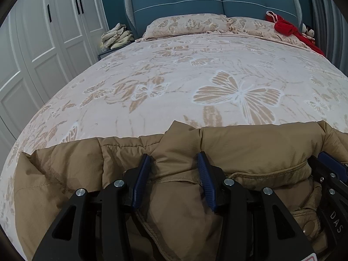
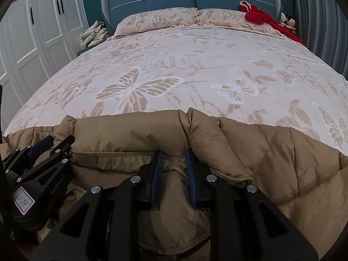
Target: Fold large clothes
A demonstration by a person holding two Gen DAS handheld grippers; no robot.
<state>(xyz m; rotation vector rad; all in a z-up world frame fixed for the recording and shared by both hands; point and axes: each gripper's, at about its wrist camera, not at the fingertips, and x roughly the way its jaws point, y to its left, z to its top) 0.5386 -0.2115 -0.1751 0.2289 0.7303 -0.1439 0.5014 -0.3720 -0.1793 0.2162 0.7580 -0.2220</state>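
Your left gripper (image 1: 174, 163) and right gripper (image 2: 173, 158) each clench a fold of the tan puffer jacket (image 1: 250, 148), which lies across the bed's near edge. Beyond it stretches the butterfly bedspread (image 1: 195, 69), then pillows (image 1: 187, 25).

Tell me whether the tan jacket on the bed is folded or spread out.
Partly folded. The jacket lies bunched at the near edge of the bed, its padded layers doubled over, with both grippers' fingers closed on its fabric.
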